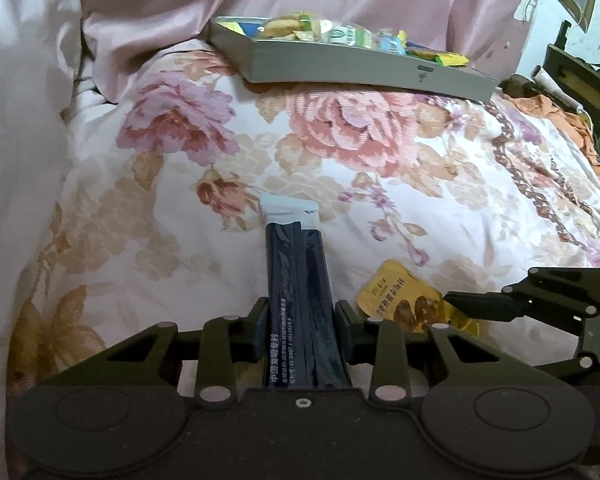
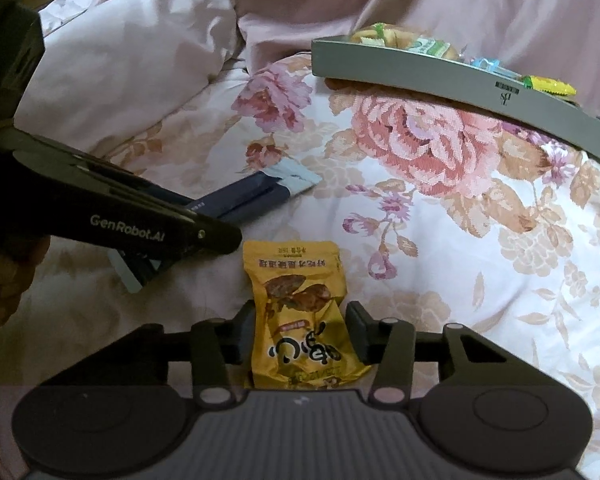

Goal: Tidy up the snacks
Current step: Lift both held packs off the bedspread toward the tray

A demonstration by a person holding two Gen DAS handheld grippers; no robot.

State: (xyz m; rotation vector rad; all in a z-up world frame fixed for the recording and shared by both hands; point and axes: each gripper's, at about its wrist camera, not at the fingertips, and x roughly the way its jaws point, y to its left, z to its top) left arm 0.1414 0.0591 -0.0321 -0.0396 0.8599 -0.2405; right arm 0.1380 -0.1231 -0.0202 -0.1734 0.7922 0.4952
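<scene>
Left gripper [image 1: 302, 330]: closed on one long dark-blue foil stick packet [image 1: 300, 292]. Right gripper [image 2: 302, 334]: pinching one yellow snack pouch [image 2: 300, 312]. One flat grey tray [image 1: 360, 68] of mixed snacks, further back. Surface: floral quilt [image 1: 380, 152].
</scene>
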